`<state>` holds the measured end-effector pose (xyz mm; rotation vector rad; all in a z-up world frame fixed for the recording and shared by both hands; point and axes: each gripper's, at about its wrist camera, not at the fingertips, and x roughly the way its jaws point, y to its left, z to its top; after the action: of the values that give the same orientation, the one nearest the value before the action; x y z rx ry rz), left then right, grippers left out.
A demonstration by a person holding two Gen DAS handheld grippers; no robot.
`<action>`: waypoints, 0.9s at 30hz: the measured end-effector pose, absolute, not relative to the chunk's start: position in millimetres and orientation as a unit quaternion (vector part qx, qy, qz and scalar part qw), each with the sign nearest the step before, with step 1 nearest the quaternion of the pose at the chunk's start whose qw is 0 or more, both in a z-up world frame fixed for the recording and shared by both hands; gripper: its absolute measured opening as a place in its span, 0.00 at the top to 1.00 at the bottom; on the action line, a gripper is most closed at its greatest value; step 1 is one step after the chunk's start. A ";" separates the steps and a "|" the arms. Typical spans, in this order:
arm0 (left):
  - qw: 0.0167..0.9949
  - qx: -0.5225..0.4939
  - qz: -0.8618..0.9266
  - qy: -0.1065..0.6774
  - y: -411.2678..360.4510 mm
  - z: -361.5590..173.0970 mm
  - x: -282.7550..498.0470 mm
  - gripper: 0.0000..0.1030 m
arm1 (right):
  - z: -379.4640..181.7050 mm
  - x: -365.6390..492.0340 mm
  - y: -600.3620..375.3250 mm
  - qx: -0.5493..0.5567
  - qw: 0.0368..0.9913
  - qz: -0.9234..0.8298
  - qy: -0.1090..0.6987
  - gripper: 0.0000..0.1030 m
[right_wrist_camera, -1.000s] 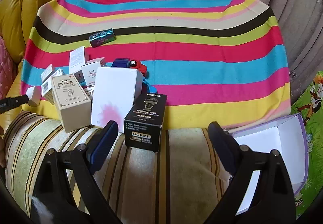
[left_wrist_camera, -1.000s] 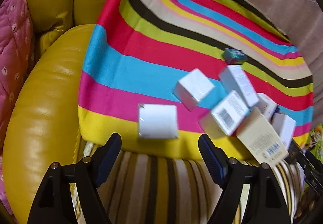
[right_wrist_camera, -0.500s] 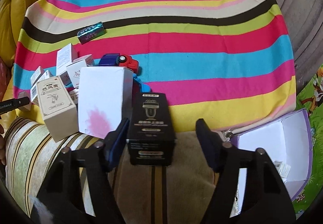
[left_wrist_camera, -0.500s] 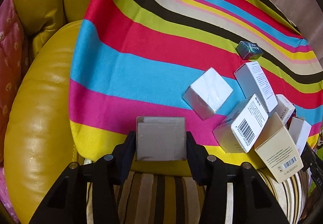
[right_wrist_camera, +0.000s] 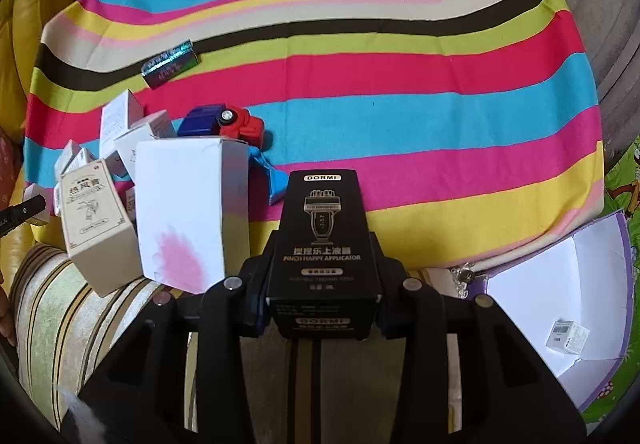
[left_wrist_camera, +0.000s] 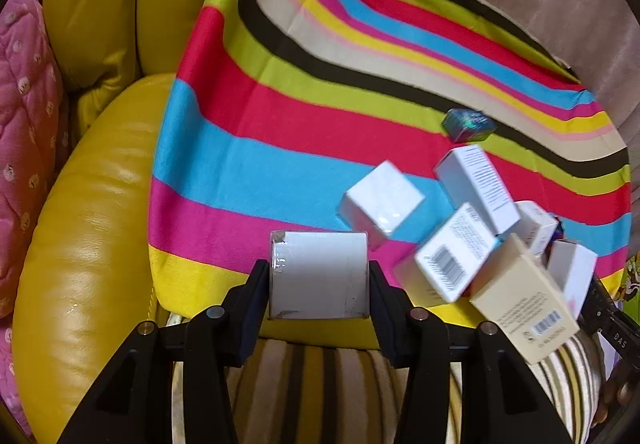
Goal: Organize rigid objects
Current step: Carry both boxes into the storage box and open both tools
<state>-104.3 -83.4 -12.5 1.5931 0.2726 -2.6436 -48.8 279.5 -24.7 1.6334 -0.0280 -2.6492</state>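
Note:
My left gripper (left_wrist_camera: 318, 284) is shut on a small white box (left_wrist_camera: 319, 275) and holds it above the front edge of the striped cloth (left_wrist_camera: 280, 132). My right gripper (right_wrist_camera: 322, 280) is shut on a black DORMI box (right_wrist_camera: 322, 244), held upright over the sofa's front edge. A pile of white and cream boxes (left_wrist_camera: 472, 244) lies to the right in the left wrist view; the same pile (right_wrist_camera: 120, 172) lies to the left in the right wrist view, with a tall white box (right_wrist_camera: 188, 204) and a cream box (right_wrist_camera: 94, 220) in front.
A shiny dark box (right_wrist_camera: 170, 64) lies alone on the cloth. A red and blue toy (right_wrist_camera: 228, 124) lies behind the tall white box. An open purple-edged white box (right_wrist_camera: 568, 308) at the right holds one small white box (right_wrist_camera: 567, 336). A yellow leather sofa arm (left_wrist_camera: 88, 224) is at the left.
Both grippers closed from open: the left onto the small white box, the right onto the black DORMI box. Both boxes are now lifted a little.

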 end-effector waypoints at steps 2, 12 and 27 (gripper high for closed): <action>0.020 0.505 -0.858 0.089 -78.9 -7.8 -100.2 0.53 | -21.0 -45.6 280.1 0.515 0.017 -0.857 -0.013 0.58; -0.005 0.474 -0.876 0.086 -32.4 10.6 -82.2 0.53 | -1.4 -26.9 283.7 0.480 0.013 -0.877 0.000 0.58; -0.071 0.439 -0.894 0.047 47.3 35.3 -52.1 0.53 | 16.7 9.0 313.3 0.462 0.011 -0.887 -0.019 0.58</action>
<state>-52.1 47.3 35.3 1.4454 0.1555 -2.9450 9.0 313.3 16.7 1.4416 -0.0600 -2.7652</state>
